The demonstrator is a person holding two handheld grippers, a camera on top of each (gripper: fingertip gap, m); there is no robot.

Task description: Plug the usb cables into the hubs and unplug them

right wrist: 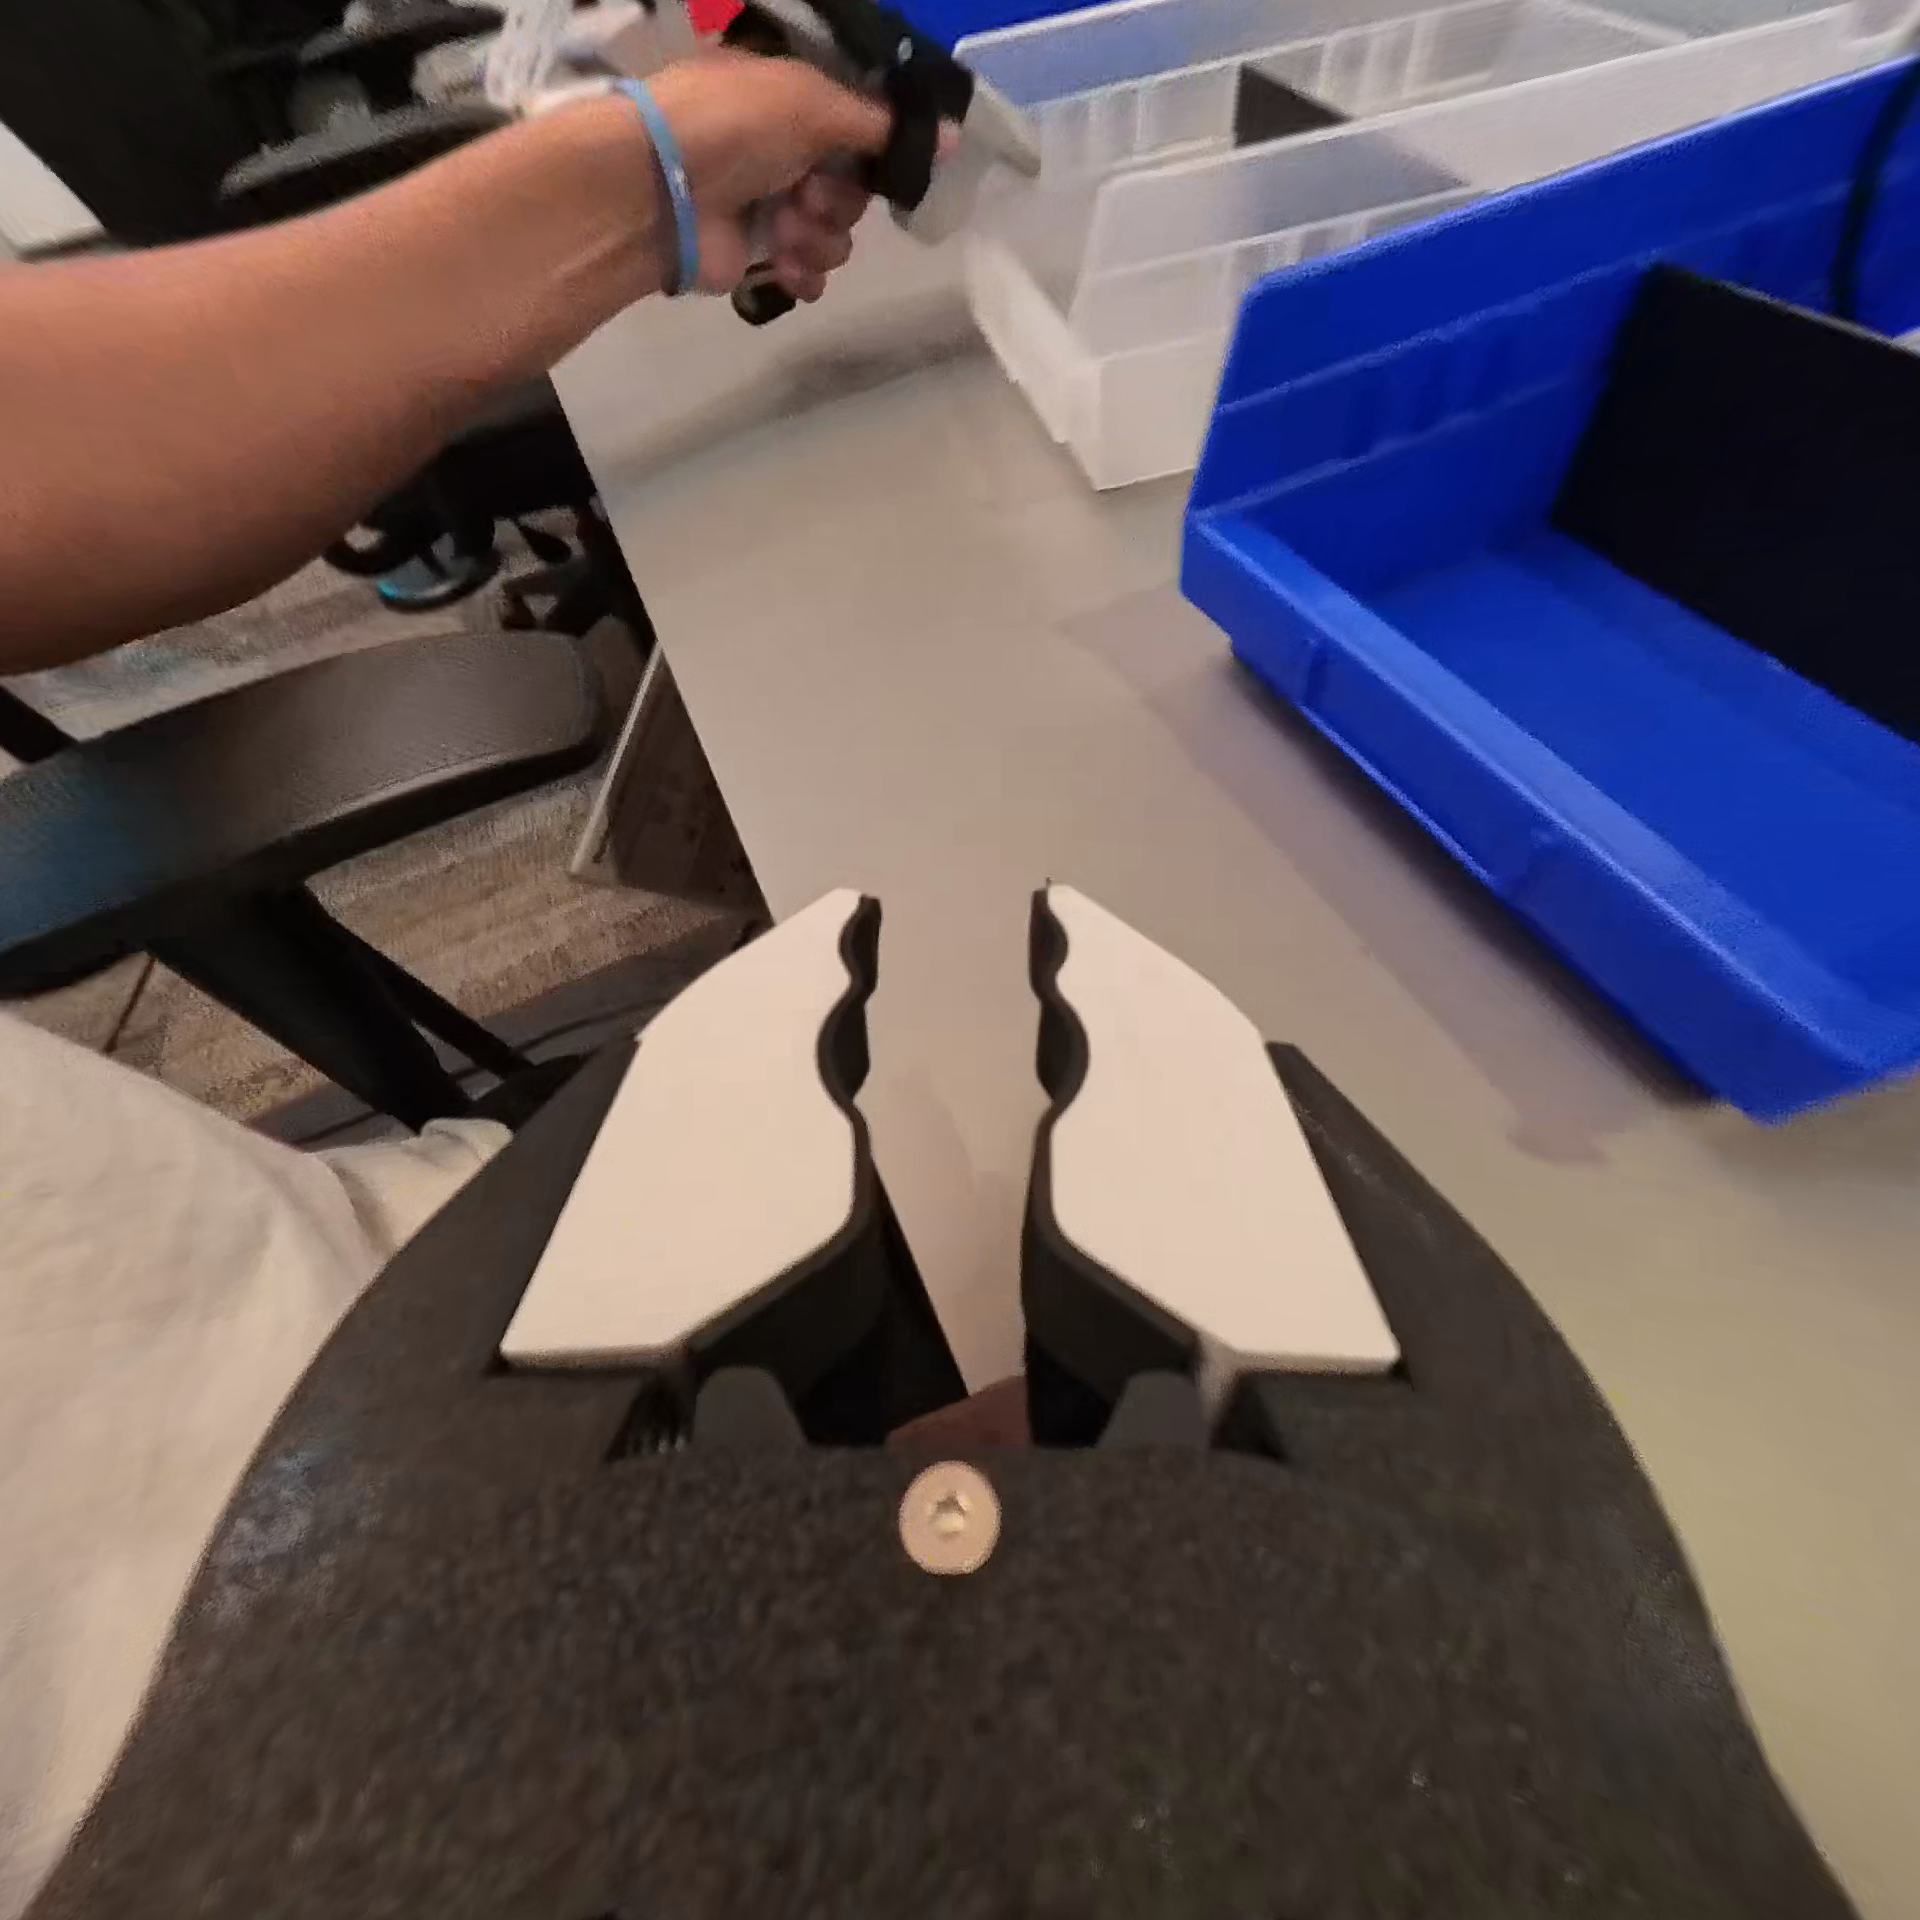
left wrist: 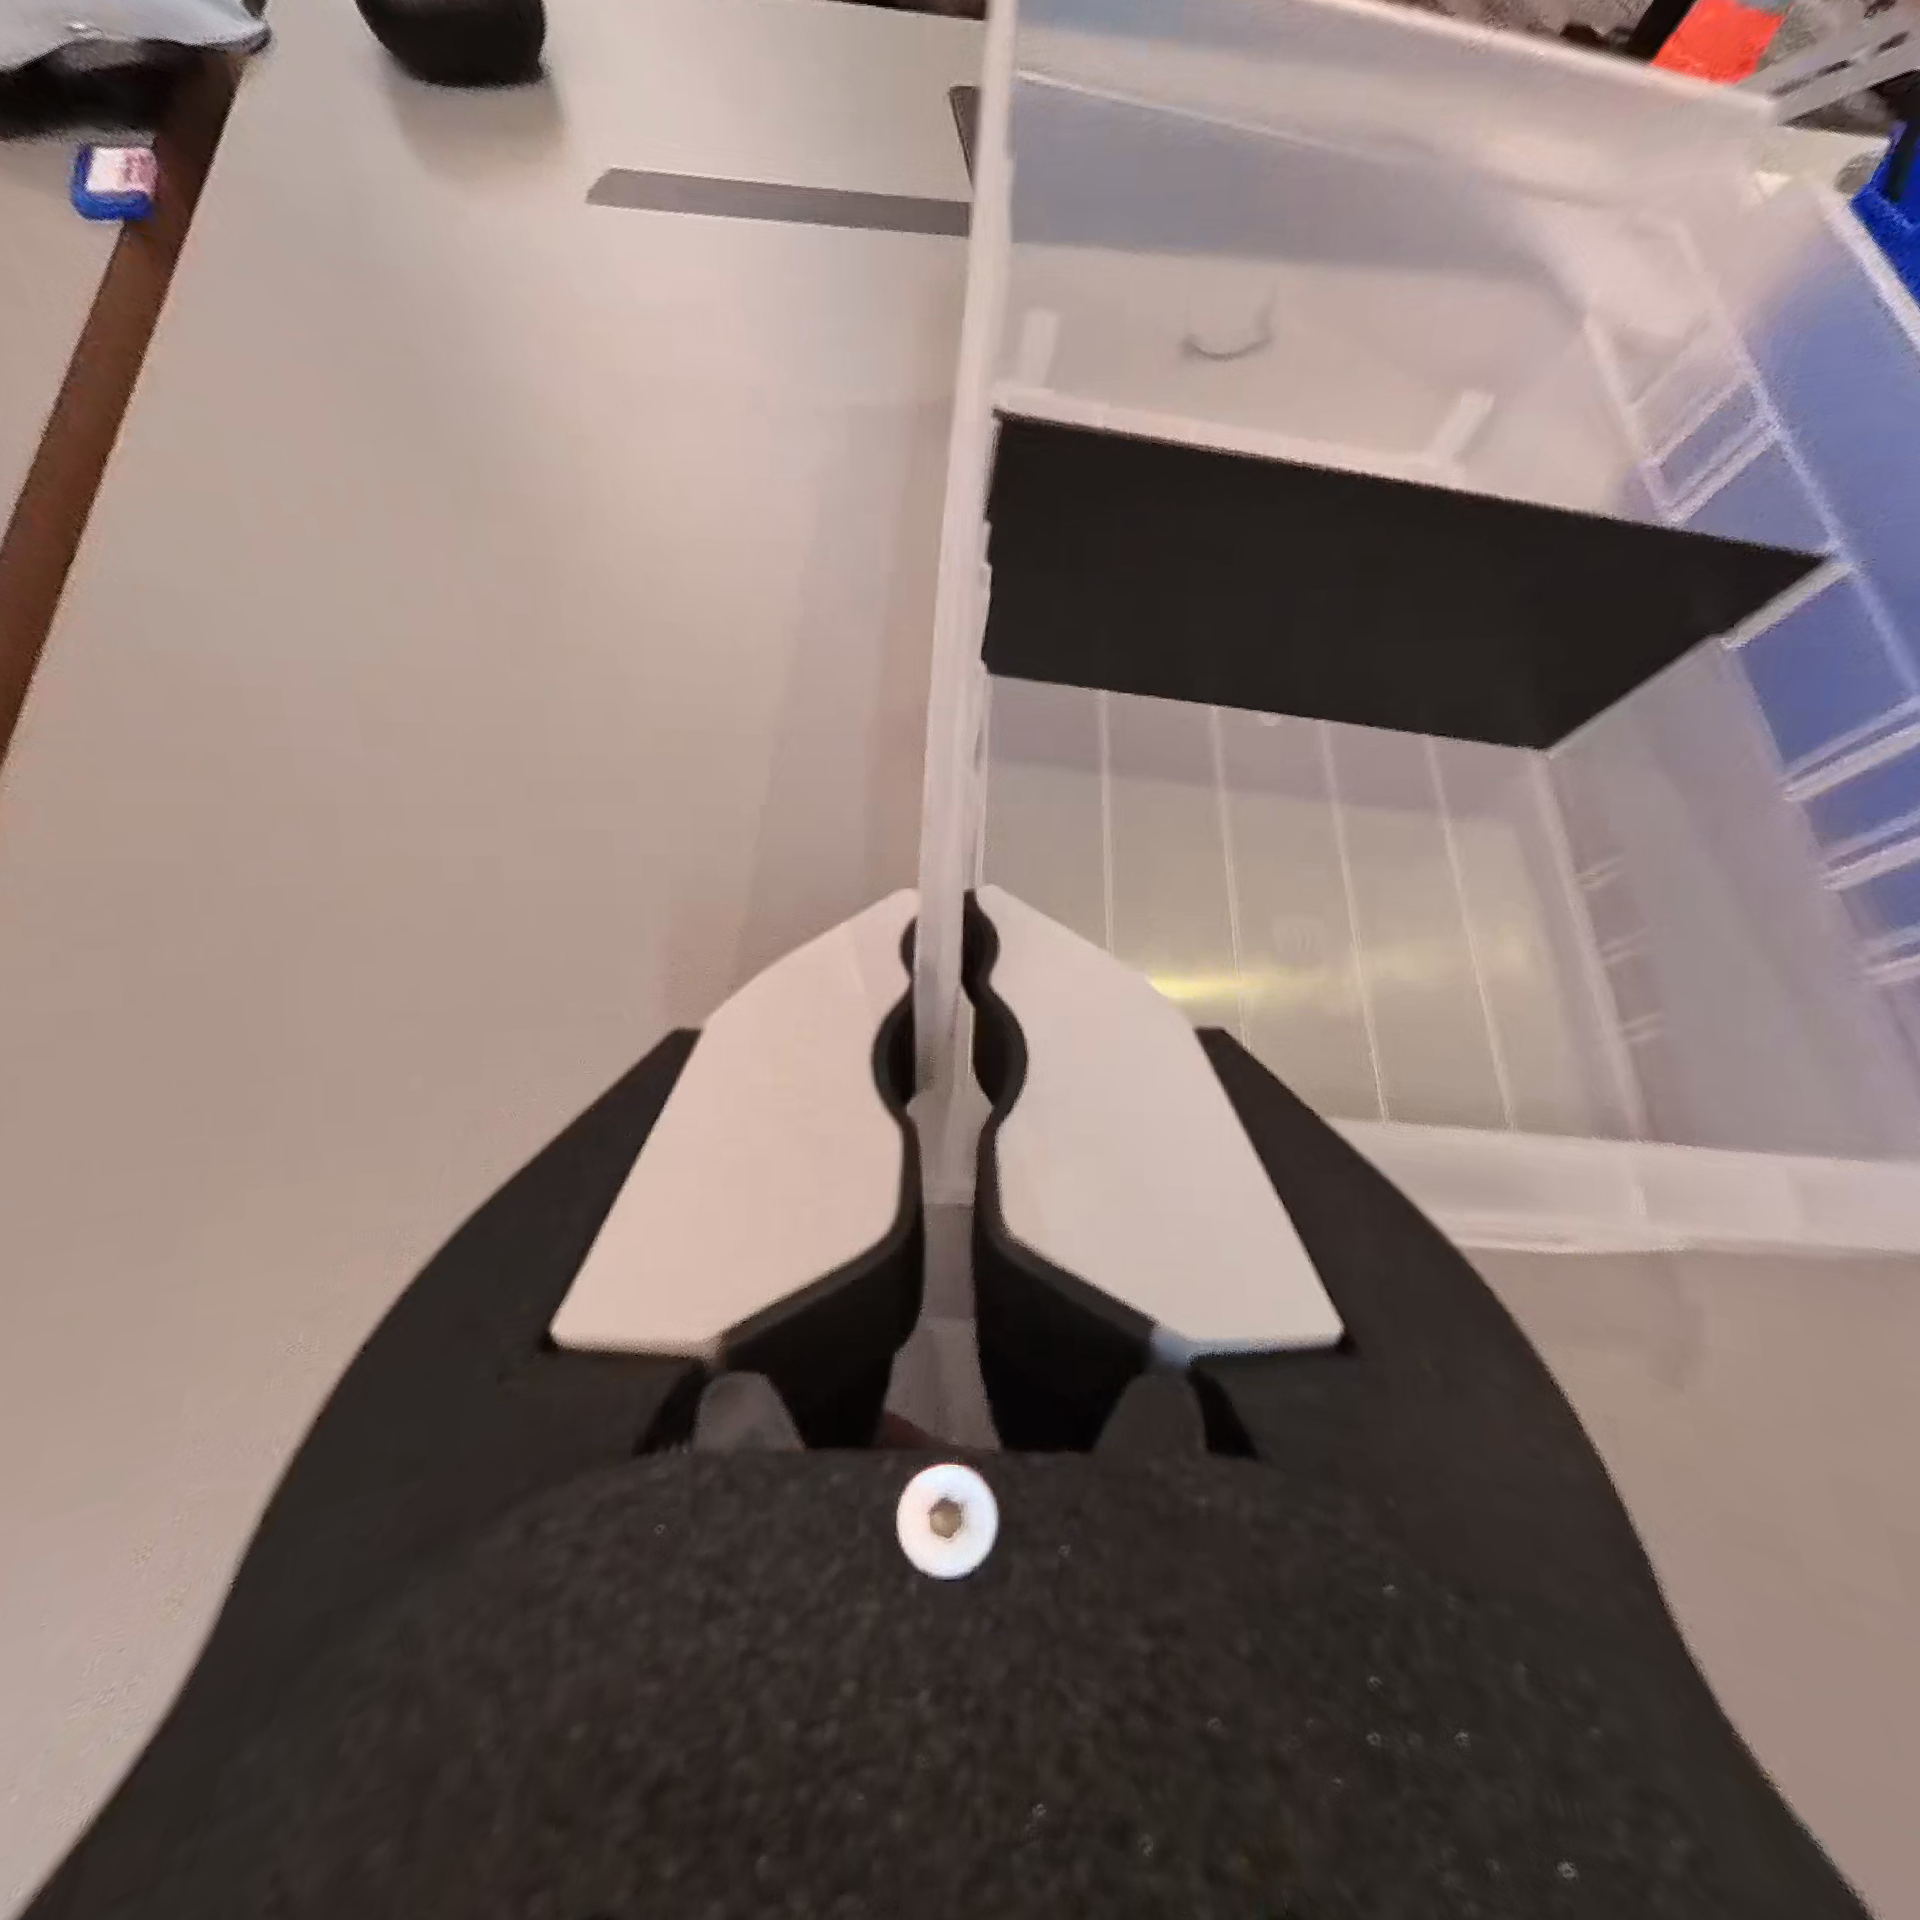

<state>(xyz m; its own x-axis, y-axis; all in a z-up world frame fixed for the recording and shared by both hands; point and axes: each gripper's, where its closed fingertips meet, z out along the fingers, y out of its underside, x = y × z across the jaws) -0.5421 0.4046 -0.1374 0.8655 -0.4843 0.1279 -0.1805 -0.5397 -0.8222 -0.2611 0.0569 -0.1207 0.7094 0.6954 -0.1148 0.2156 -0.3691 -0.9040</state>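
My left gripper [left wrist: 943, 914] is shut on the left side wall of a clear plastic bin [left wrist: 961, 644]. The bin holds a black divider [left wrist: 1351, 582] across its middle and looks empty otherwise. In the right wrist view the same clear bin [right wrist: 1164, 239] stands at the back, with the left gripper [right wrist: 977, 145] and the hand holding it at the bin's near corner. My right gripper [right wrist: 954, 914] is open and empty, low over the grey table. No USB cable or hub shows in either view.
A blue bin [right wrist: 1507, 665] with a black divider stands right of my right gripper. The grey table [left wrist: 468, 623] runs left of the clear bin. A person's arm [right wrist: 312, 343] crosses the upper left. Office chairs [right wrist: 312, 748] stand beyond the table edge.
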